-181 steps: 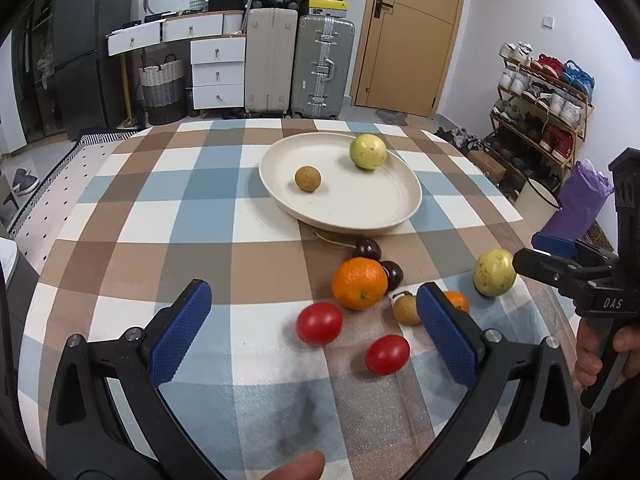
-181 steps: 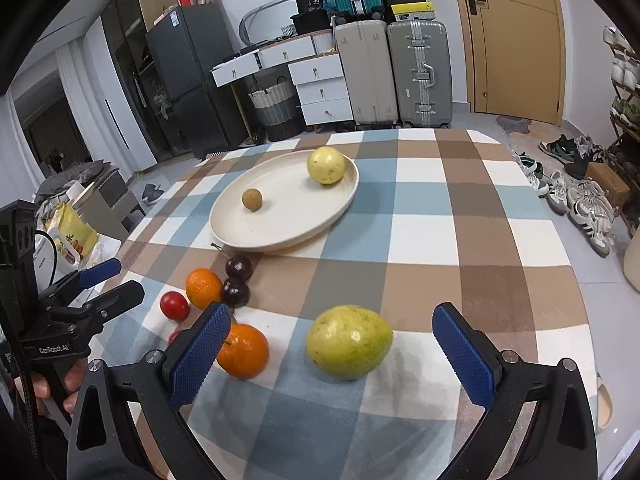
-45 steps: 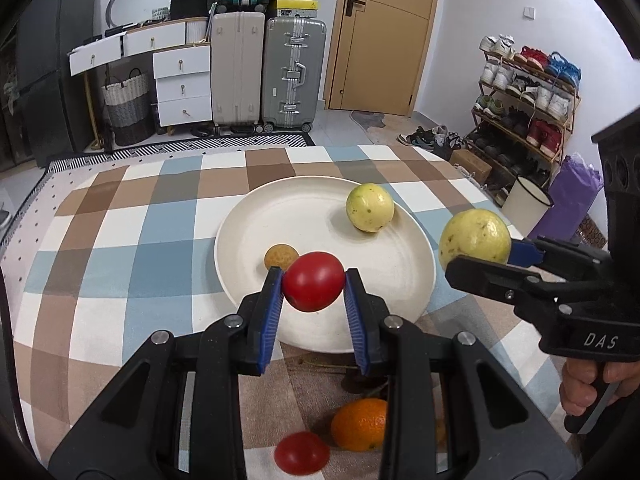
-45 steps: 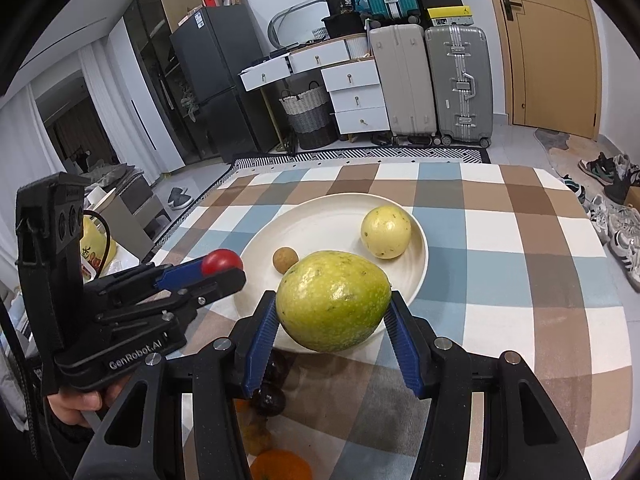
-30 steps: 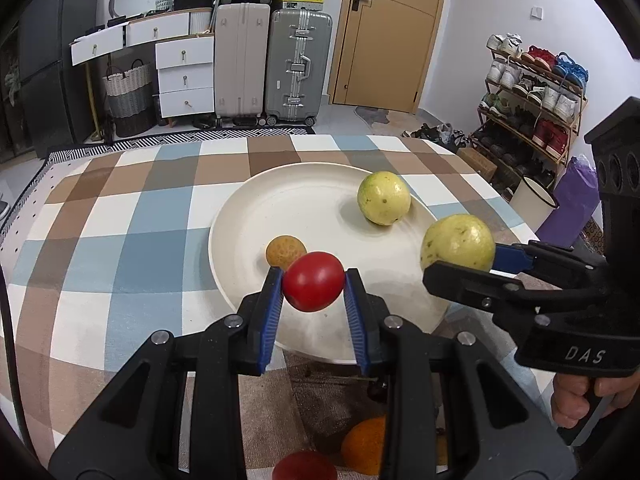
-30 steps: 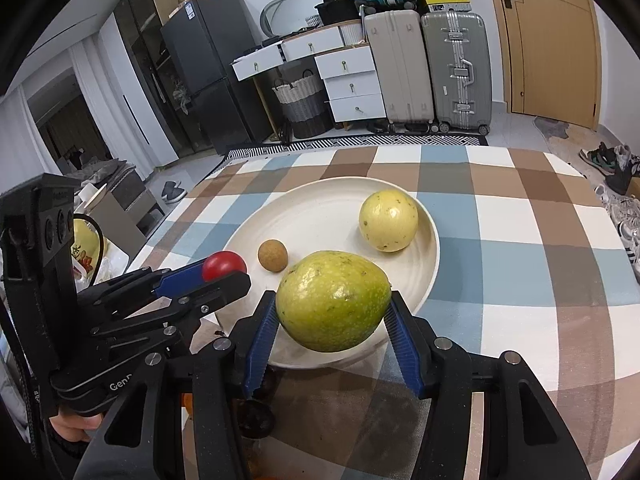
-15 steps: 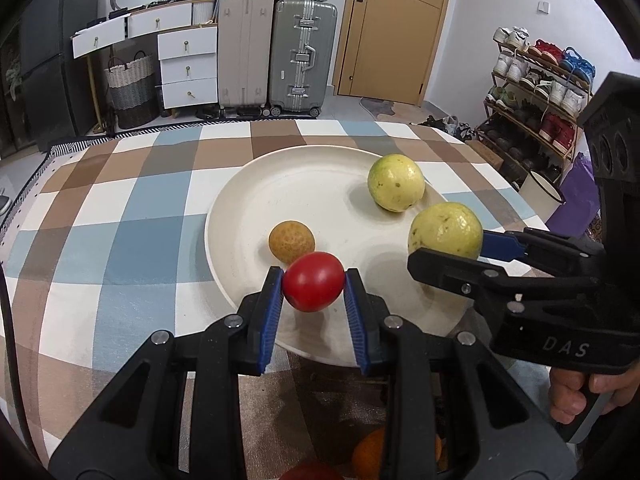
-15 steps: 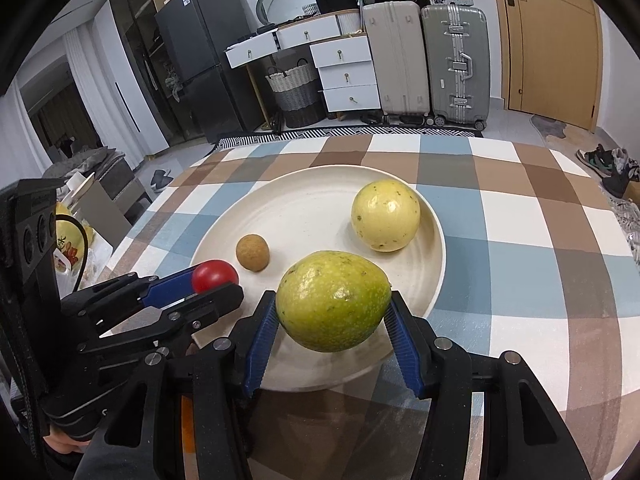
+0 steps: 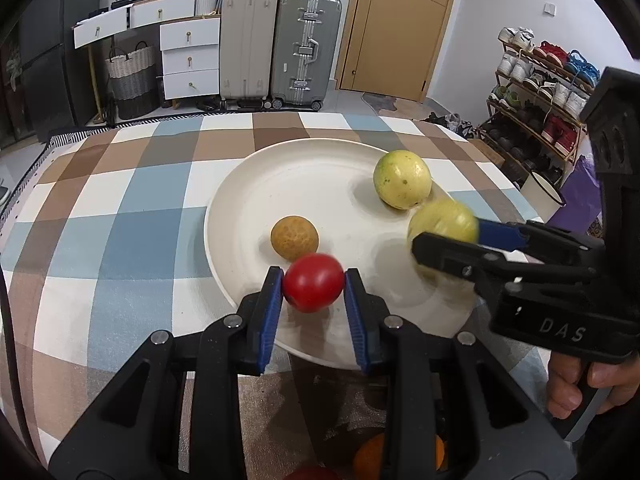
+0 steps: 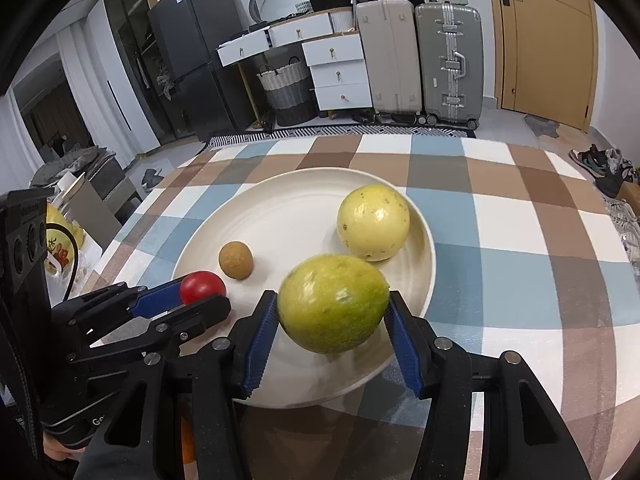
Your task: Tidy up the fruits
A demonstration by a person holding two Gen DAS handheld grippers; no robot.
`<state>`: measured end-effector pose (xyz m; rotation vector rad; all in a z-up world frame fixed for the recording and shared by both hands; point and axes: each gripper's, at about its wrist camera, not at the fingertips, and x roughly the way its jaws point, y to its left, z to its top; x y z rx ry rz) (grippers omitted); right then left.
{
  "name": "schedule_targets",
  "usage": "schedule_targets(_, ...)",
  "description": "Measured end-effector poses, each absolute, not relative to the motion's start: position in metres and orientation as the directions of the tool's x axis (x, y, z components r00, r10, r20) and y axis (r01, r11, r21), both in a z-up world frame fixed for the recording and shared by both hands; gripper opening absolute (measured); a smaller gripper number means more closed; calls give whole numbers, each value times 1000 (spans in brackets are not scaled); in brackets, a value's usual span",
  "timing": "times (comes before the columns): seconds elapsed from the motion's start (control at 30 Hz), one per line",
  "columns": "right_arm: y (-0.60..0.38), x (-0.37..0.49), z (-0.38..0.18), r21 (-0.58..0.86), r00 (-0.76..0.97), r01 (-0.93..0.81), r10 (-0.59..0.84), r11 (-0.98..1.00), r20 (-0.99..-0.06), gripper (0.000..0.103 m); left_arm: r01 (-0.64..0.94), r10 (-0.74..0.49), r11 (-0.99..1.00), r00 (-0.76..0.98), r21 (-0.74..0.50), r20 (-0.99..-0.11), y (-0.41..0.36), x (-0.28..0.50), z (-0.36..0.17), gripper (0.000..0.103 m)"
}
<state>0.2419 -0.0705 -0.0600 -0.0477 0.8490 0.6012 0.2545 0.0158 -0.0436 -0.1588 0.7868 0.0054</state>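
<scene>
My left gripper (image 9: 314, 286) is shut on a red tomato (image 9: 313, 281) just above the near rim of the white plate (image 9: 280, 168). My right gripper (image 10: 332, 308) is shut on a large yellow-green fruit (image 10: 333, 302), held over the plate's (image 10: 280, 200) near right part. In the plate lie a pale yellow round fruit (image 9: 402, 179) (image 10: 373, 222) and a small brown fruit (image 9: 294, 237) (image 10: 235, 259). Each gripper also shows from the side in the other's view: the right gripper (image 9: 444, 228) and the left gripper (image 10: 202, 292).
The plate rests on a checked tablecloth (image 9: 120, 208). An orange (image 9: 370, 456) and another red tomato (image 9: 312, 473) lie near the table's front edge, partly hidden behind my left gripper. Suitcases (image 9: 276, 48), drawers and a shoe rack (image 9: 536, 92) stand beyond the table.
Both grippers have sunk a little and come forward over the plate with their fruits still held. The plate's fruits look larger and nearer.
</scene>
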Motion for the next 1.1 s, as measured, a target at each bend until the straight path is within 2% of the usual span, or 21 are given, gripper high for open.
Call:
schedule_targets(0.03,-72,241,-58,191,517,-515,480,836,-708,56,-65,-50,989,708,-135,-704,17,253,-43,28)
schedule_targets(0.1,-78,239,-51,191,537,-502,477,844,-696,66,-67,-40,990,712,-125,-701,16,251,-41,28)
schedule_targets(0.17,-84,237,-47,190,546,-495,473,848,-692,68,-71,-39,989,708,-126,-705,16,249,-38,32)
schedule_targets(0.23,-89,232,-42,186,545,-500,475,846,-691,75,-77,-36,989,713,-128,-700,16,246,-34,45)
schedule_targets(0.27,-93,229,-40,178,549,-500,469,848,-692,82,-82,-29,989,717,-125,-696,16,243,-32,51)
schedule_targets(0.33,-99,223,-37,175,556,-496,465,851,-689,94,-88,-20,989,727,-122,-686,17,237,-26,75)
schedule_targets(0.37,-104,219,-35,179,557,-488,463,854,-689,100,-92,-13,989,739,-120,-674,16,233,-22,78)
schedule_targets(0.57,-123,202,-27,212,555,-478,480,852,-679,102,-108,7,988,751,-112,-660,21,206,-6,90)
schedule_targets(0.63,-126,195,-25,217,554,-482,487,849,-675,102,-109,8,987,757,-115,-653,22,196,-1,101)
schedule_targets(1.1,-128,142,-21,154,532,-525,465,837,-708,102,-83,19,994,765,-70,-644,12,131,25,102)
